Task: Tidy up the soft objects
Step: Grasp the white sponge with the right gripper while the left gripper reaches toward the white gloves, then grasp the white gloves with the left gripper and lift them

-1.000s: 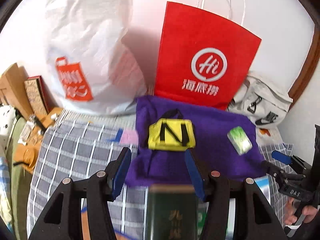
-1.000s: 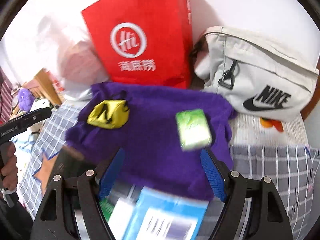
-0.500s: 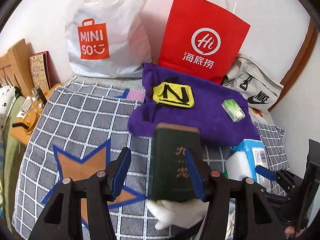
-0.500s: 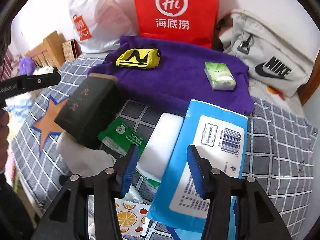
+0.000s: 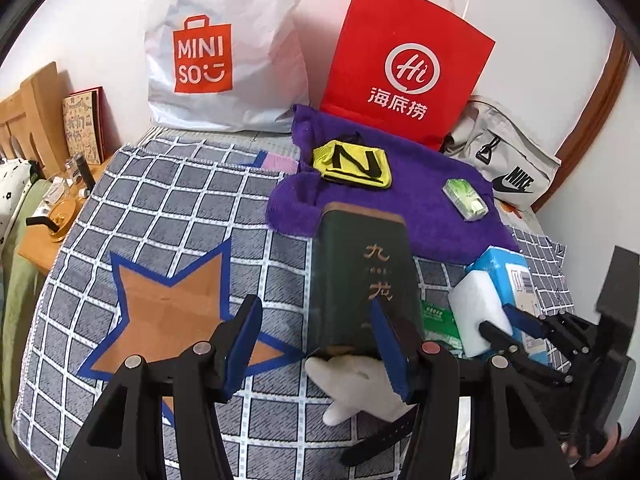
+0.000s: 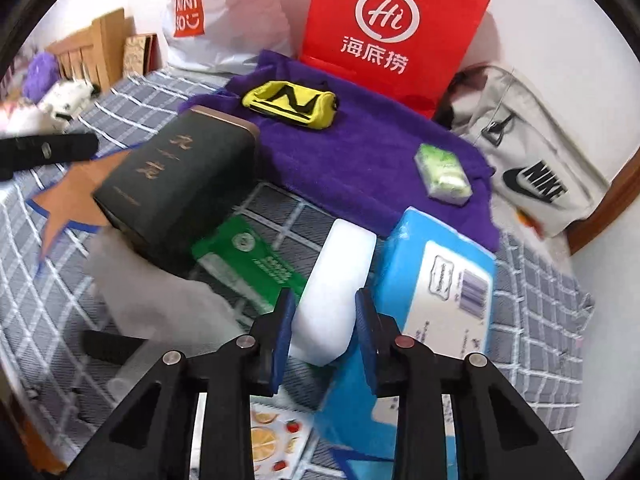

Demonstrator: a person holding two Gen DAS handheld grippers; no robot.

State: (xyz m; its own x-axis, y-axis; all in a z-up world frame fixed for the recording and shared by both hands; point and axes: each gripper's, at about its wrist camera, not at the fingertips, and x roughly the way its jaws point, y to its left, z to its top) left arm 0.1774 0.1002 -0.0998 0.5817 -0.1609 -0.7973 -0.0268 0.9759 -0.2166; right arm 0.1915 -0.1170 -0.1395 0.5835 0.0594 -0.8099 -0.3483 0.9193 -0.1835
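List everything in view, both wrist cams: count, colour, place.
Shopping bags: 2, white and red, against back wall.
Towel: 1, purple, in front of red bag.
Pouch: 1, yellow with black N, on towel.
Tissue pack: 1, green, on towel.
Nike bag: 1, beige, far right.
Box: 1, dark green, tilted on white soft item.
Foam block: 1, white, centre.
Blue pack: 1, right of block.
Green packet: 1, under box edge.
Checked cloth: 1, grey, orange star.
Left gripper: fingers apart, empty.
Right gripper: fingers closing around block.
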